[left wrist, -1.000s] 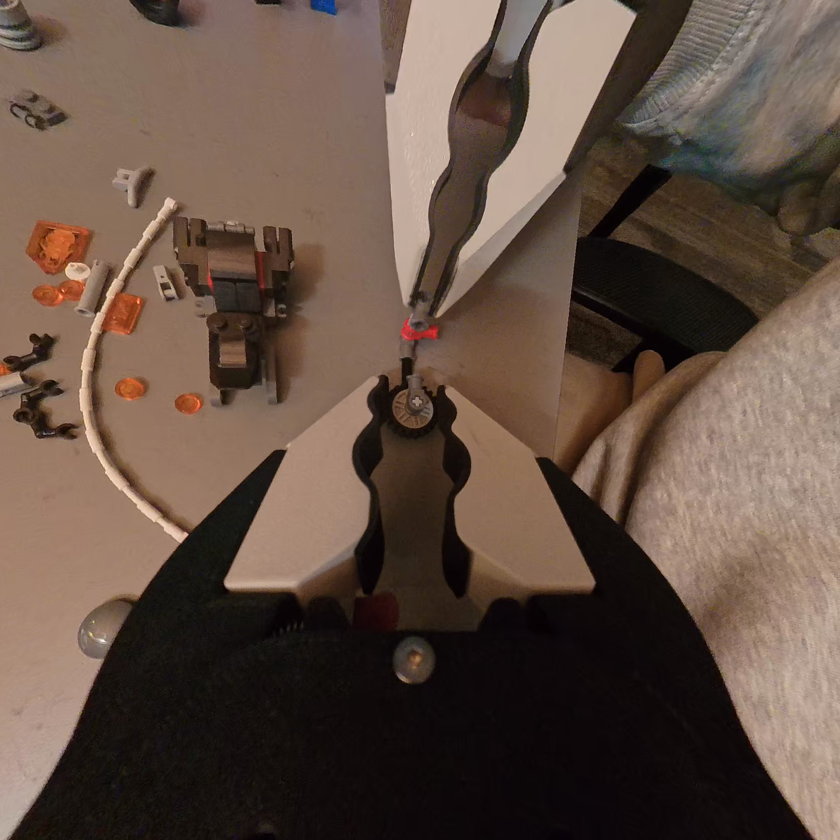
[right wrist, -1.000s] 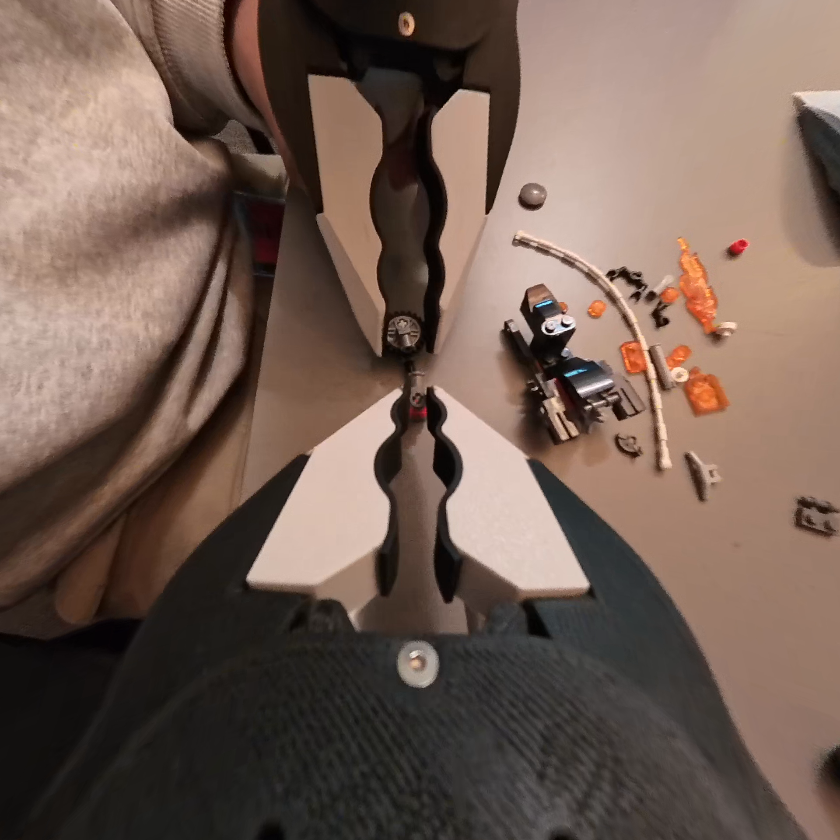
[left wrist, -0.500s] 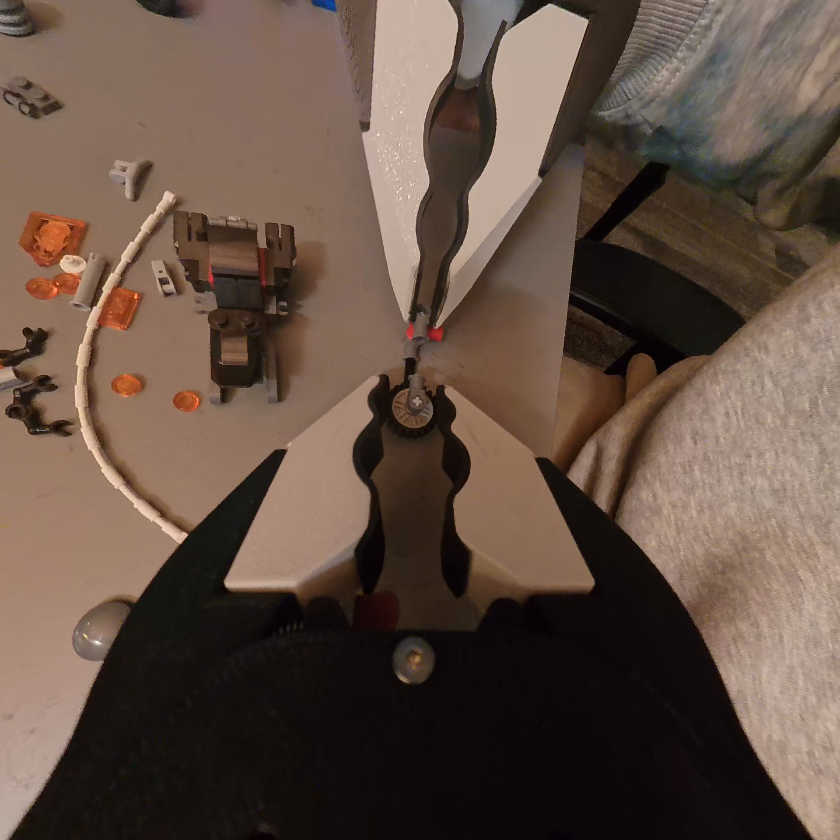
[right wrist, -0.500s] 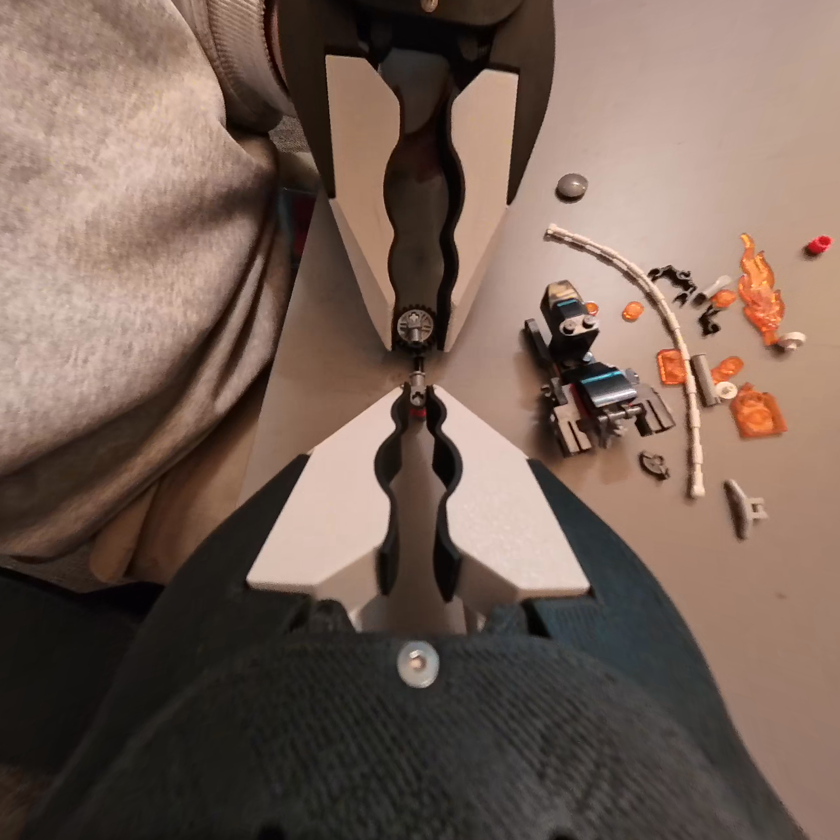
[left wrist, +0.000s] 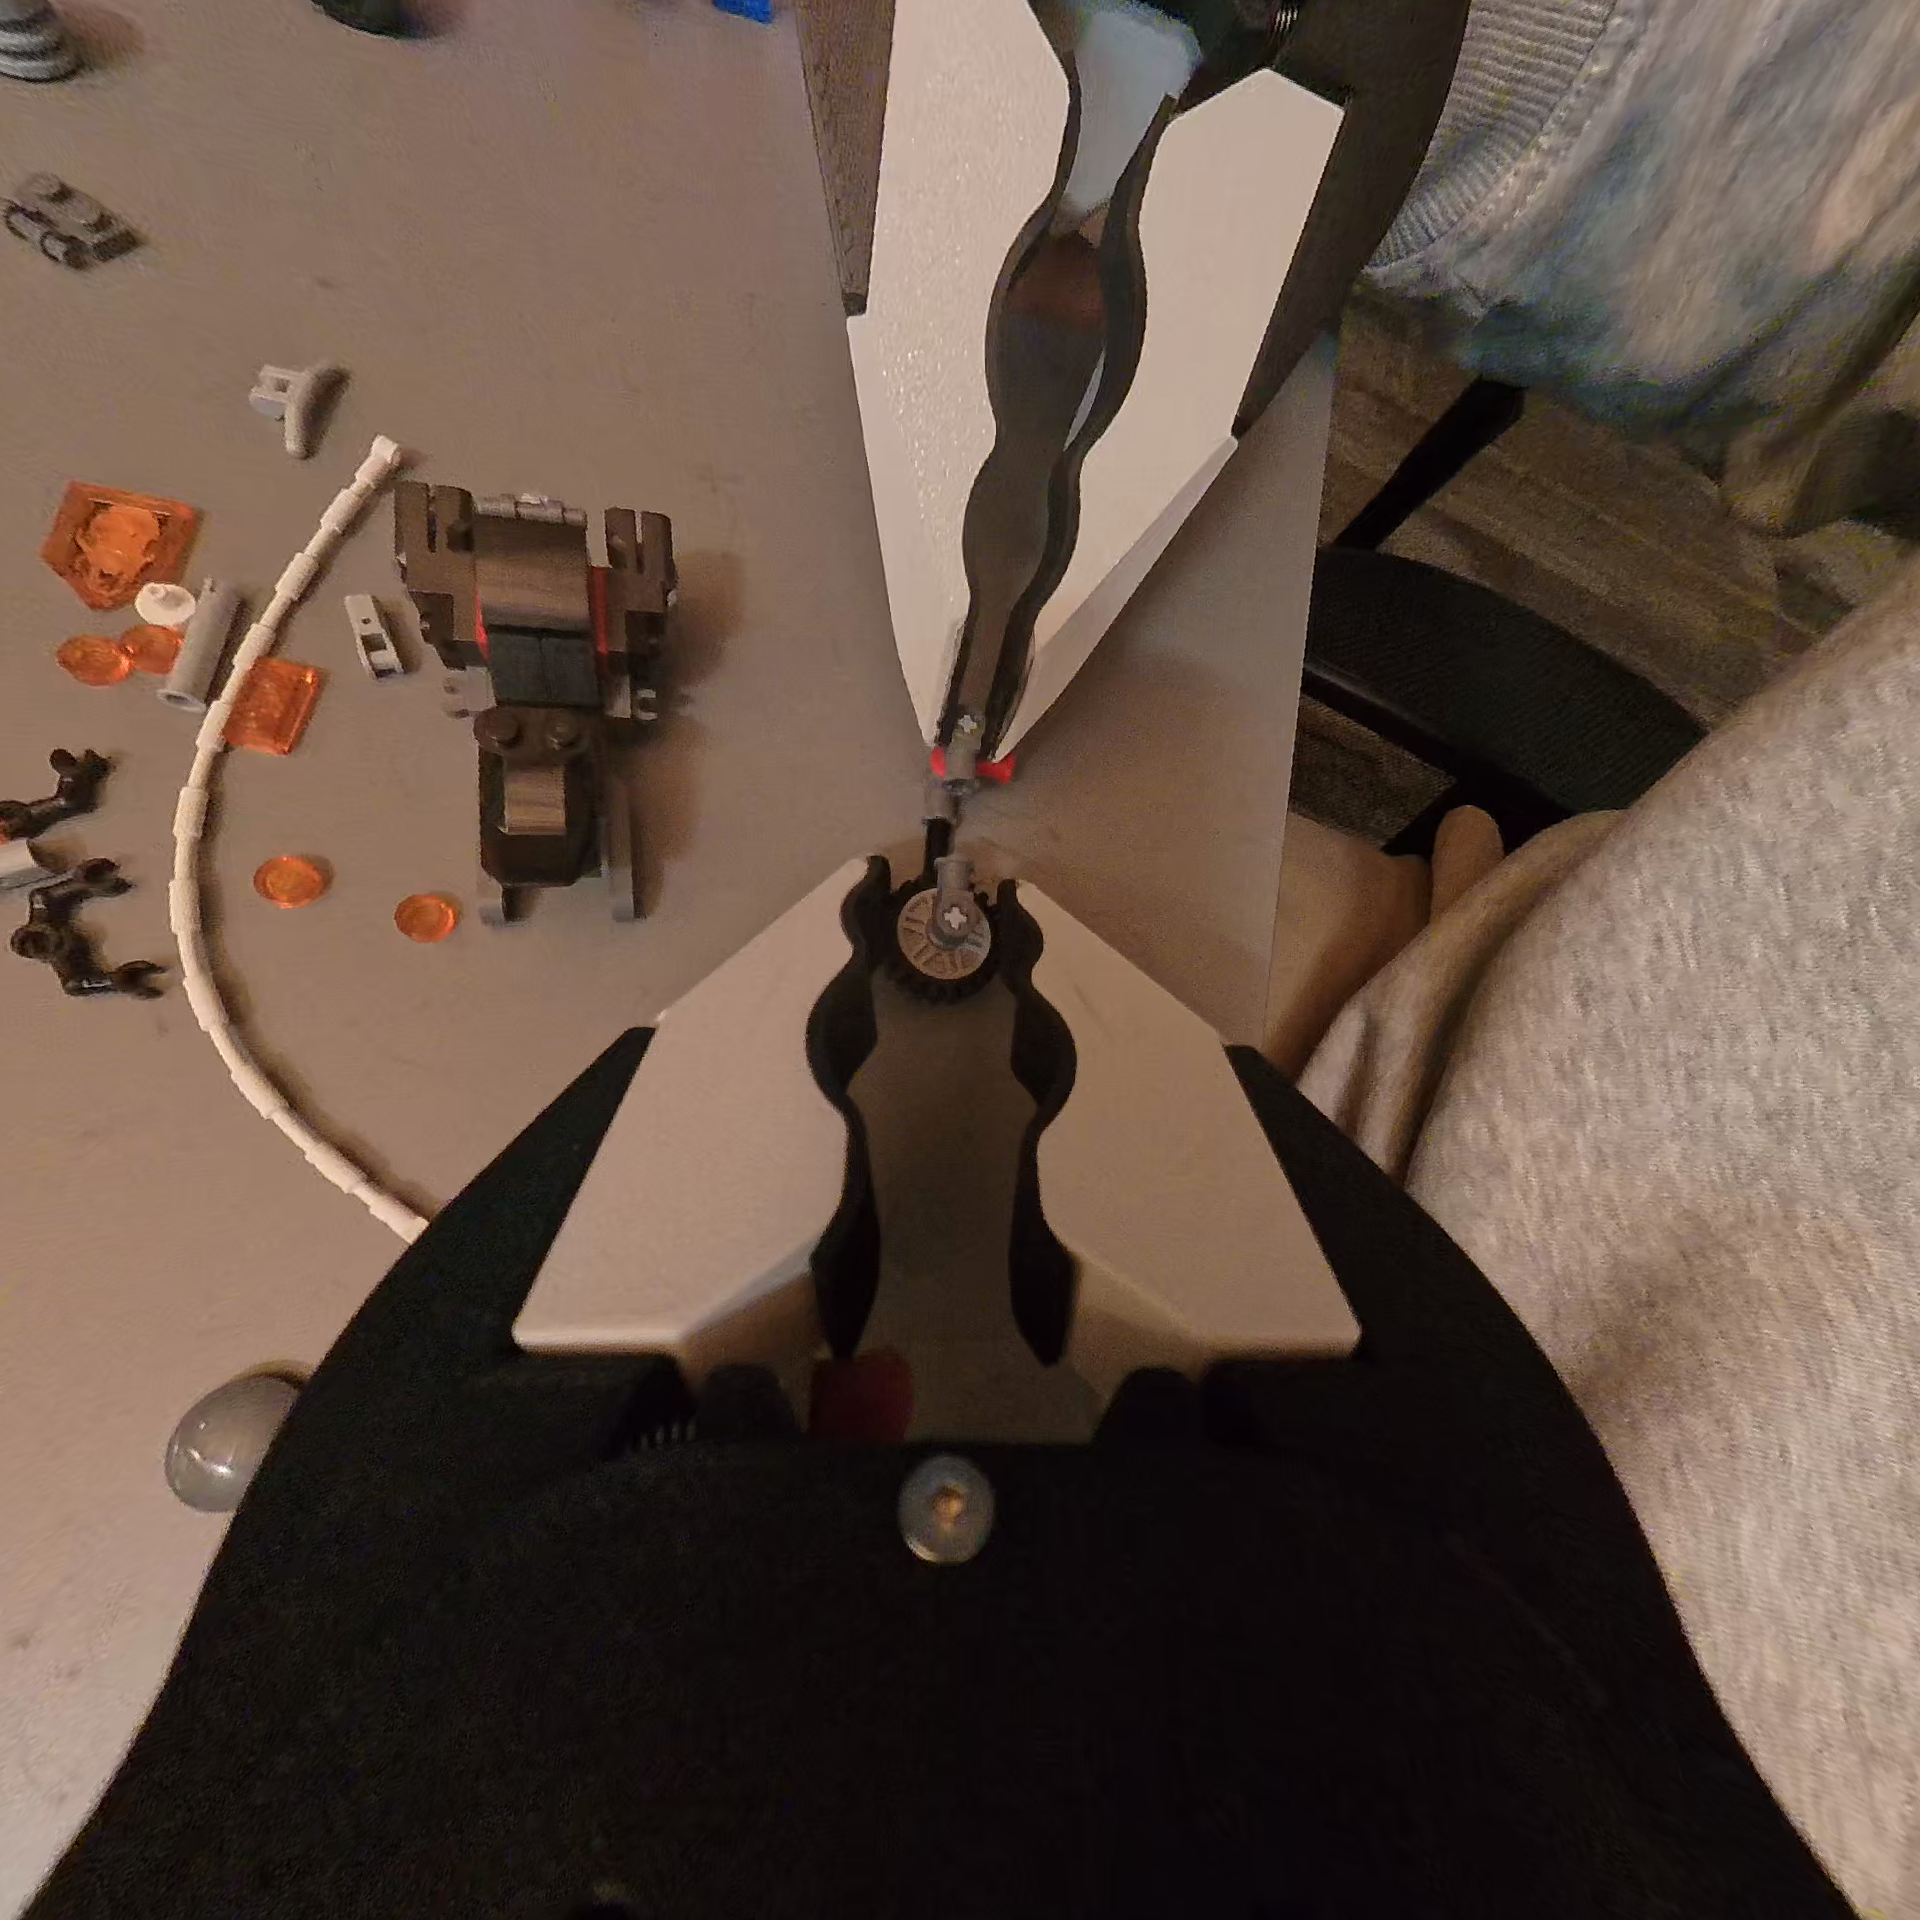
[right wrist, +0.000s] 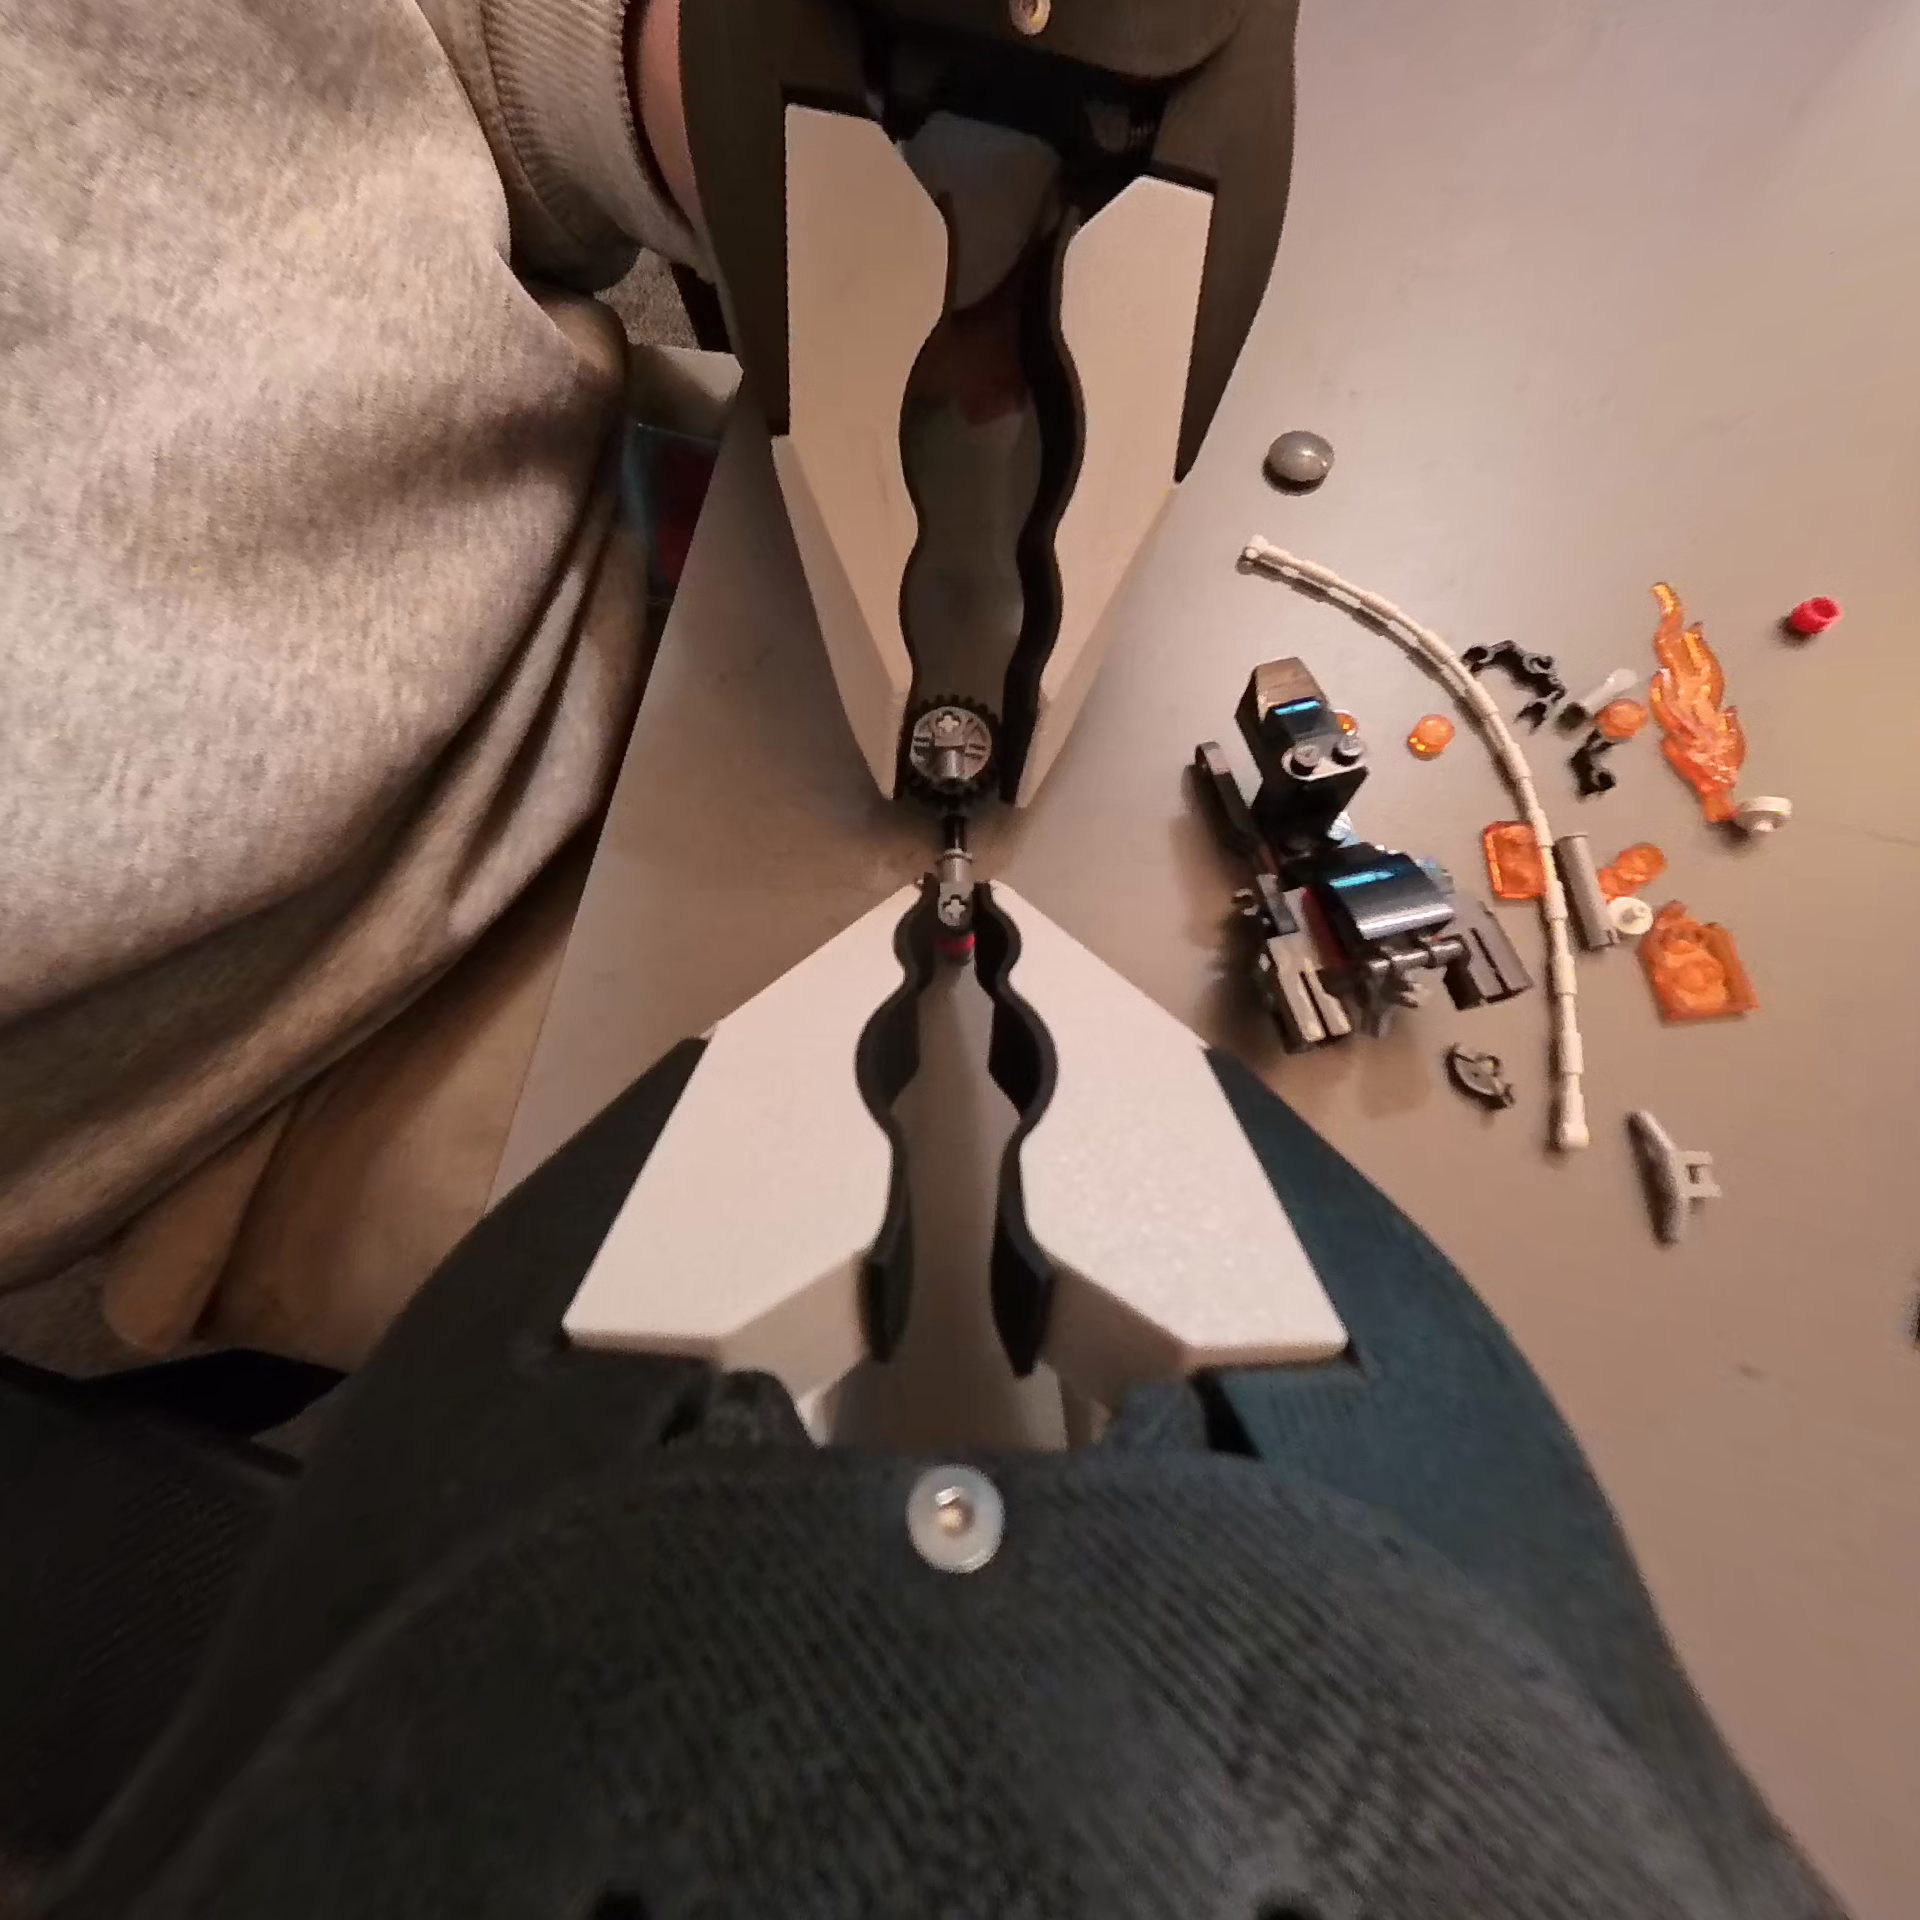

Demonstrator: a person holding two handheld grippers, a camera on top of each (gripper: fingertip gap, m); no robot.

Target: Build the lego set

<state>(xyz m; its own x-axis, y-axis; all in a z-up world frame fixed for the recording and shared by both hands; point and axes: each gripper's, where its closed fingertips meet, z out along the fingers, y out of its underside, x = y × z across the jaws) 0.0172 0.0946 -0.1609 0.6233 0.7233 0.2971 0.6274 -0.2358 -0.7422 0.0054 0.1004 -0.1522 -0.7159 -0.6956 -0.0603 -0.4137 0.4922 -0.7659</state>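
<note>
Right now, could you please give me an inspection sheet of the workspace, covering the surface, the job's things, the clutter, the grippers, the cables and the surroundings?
Surface: grey table, loose parts on one side.
Job's things: small black wheel in the left gripper; grey and red axle piece in the right gripper; a thin black axle runs between them; dark part-built model lies on the table.
Clutter: curved white ribbed hose, orange transparent pieces, grey dome piece.
Grippers: both shut, tip to tip.
Cables: nothing seen.
Surroundings: person's grey sleeve, black chair.
</note>
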